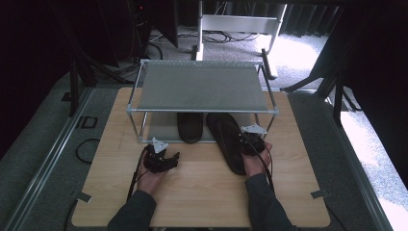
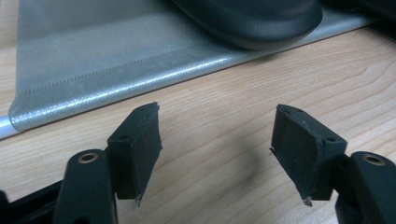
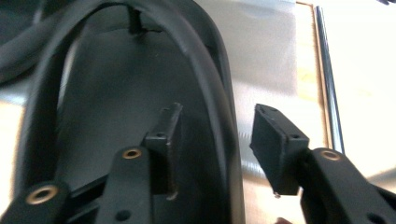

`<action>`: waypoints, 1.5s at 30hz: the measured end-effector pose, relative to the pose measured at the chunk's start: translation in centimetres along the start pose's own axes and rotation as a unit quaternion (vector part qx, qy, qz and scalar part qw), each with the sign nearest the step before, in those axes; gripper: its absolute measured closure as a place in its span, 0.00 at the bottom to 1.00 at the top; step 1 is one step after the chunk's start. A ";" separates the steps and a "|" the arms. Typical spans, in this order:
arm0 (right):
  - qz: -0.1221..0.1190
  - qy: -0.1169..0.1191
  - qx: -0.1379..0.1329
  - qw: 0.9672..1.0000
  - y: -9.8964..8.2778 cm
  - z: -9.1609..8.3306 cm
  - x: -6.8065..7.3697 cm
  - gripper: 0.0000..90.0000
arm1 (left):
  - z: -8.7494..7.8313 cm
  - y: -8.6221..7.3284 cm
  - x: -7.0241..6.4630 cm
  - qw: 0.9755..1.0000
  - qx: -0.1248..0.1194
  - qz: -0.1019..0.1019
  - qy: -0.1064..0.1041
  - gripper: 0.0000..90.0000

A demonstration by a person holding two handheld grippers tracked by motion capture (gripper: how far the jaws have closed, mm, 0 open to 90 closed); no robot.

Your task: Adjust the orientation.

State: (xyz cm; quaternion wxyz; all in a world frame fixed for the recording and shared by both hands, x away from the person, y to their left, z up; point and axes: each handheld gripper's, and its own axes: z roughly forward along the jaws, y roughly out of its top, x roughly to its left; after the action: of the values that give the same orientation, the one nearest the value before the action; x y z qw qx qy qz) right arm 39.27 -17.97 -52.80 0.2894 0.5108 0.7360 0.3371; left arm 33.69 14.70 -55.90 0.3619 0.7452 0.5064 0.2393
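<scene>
One black slipper (image 1: 190,126) lies on the lower grey shelf (image 2: 93,60) of a metal shoe rack (image 1: 202,110); its rounded end (image 2: 252,21) shows ahead in the left gripper view. A second black slipper (image 1: 230,142) lies half on that shelf and half on the table. My right gripper (image 1: 246,143) is open astride this slipper's (image 3: 116,93) right edge, one jaw over the footbed and the other outside it; the right gripper (image 3: 218,112) has the strap and rim between its jaws. My left gripper (image 1: 166,159) hovers open over bare wood in front of the rack, the left gripper (image 2: 217,112) holding nothing.
The rack's top grey shelf (image 1: 202,86) overhangs the lower one and the first slipper. The wooden table (image 1: 202,197) has free room in front of the rack. A metal rod (image 3: 329,93) of the rack frame runs to the right of the second slipper.
</scene>
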 end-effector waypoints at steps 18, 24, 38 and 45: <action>-0.022 0.131 -0.007 0.991 -5.1 -6.4 -1.4 0.35 | 2.6 2.1 1.8 1.000 0.001 0.001 0.007 0.38; -0.053 0.127 -0.004 0.990 -6.4 -7.1 -0.9 0.34 | 2.8 2.2 1.8 1.000 -0.001 0.009 0.009 0.37; -0.086 0.134 -0.007 0.987 -7.0 -8.1 0.0 0.23 | 2.8 2.3 2.0 1.000 -0.008 0.009 0.021 0.31; -0.098 0.130 0.004 0.987 -7.5 -8.4 0.2 0.20 | 3.3 2.6 2.2 1.000 0.008 0.002 0.018 0.31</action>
State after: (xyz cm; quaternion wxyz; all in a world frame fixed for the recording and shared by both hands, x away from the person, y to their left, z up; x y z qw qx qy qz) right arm 28.54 -21.35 -53.71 0.2205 0.3888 0.8154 0.3678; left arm 38.37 15.20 -55.96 0.3467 0.7448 0.5128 0.2494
